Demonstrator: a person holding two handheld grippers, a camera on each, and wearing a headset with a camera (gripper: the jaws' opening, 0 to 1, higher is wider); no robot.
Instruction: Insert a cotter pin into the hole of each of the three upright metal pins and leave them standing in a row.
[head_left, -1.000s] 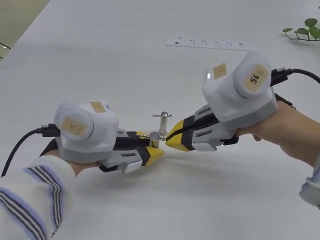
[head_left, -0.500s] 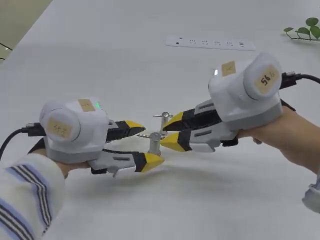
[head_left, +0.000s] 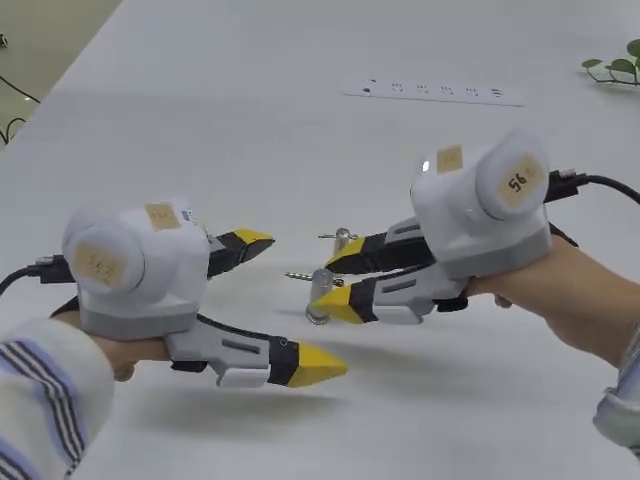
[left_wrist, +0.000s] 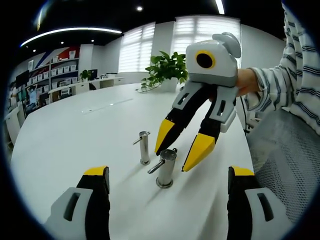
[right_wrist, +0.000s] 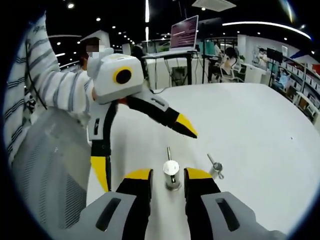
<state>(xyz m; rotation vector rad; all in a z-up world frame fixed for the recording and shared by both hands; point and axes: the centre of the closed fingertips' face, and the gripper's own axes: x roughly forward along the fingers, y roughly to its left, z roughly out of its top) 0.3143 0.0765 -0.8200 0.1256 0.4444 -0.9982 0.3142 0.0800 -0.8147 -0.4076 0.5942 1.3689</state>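
Metal pin (right_wrist: 171, 172) stands on the bench (head_left: 300, 130) between the fingers of the right gripper (left_wrist: 173, 157), which are partly open with a sliver of gap on each side, not clamping it. Its cotter pin (left_wrist: 154, 169) pokes out toward the left gripper (head_left: 298, 304), whose fingers gape wide and hold nothing. A second pin (left_wrist: 144, 147) stands just beyond (also cottered). Letting go cleanly seems the job: back the right fingers straight out along their own line, without twisting, clear of the protruding cotter.
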